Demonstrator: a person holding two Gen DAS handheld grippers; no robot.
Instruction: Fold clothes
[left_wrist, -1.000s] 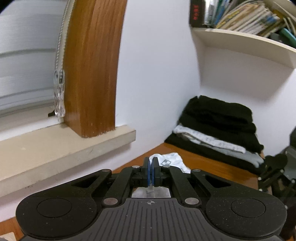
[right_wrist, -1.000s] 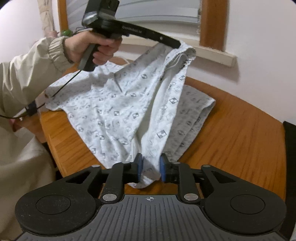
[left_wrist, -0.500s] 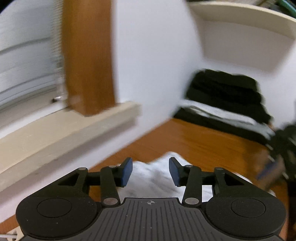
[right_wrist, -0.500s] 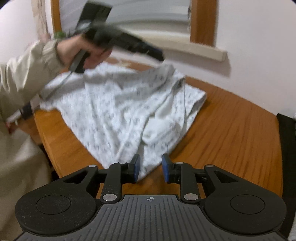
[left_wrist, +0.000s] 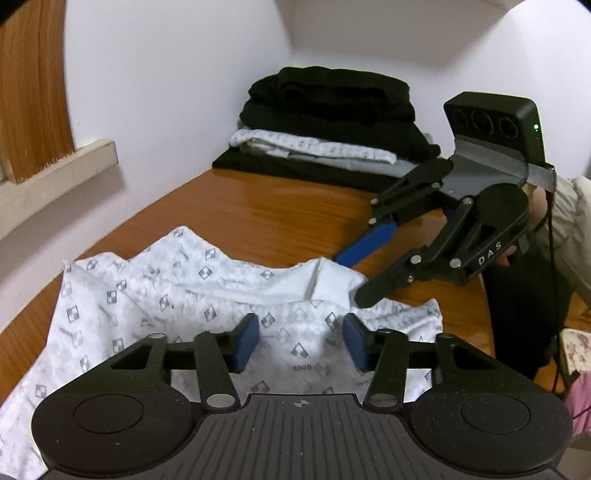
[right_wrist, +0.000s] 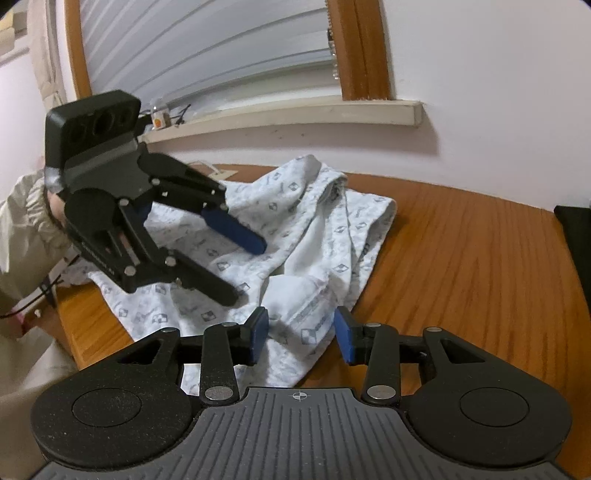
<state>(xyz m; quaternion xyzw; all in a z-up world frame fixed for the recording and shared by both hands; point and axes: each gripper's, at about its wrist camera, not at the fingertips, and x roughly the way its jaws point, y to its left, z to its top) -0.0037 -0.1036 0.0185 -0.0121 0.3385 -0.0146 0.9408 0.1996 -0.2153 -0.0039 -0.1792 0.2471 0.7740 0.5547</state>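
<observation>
White patterned garment (left_wrist: 177, 306) lies bunched and partly doubled over on the wooden tabletop (left_wrist: 258, 210), a finished stack of folded clothes (left_wrist: 328, 125) in the far corner by the wall. Left tool (left_wrist: 301, 341) hovers over the cloth, jaws apart and narrowing, nothing pinched, fabric only beneath them. Right tool (right_wrist: 301, 334) at the near hem, jaws spreading, cloth lying in the gap but the pads (right_wrist: 258, 332) not pressing on it. Risks, my guess: fold looks lumpy and skewed, so the top layer may slide or spring open unpressed; a regrab on the thick bunch could catch several layers and drag the fold apart. Readable writing: "DAS" on the right tool body in the left view; small print on the fabric, roughly "GOOD", unsure; lettering on the left tool too blurred.
</observation>
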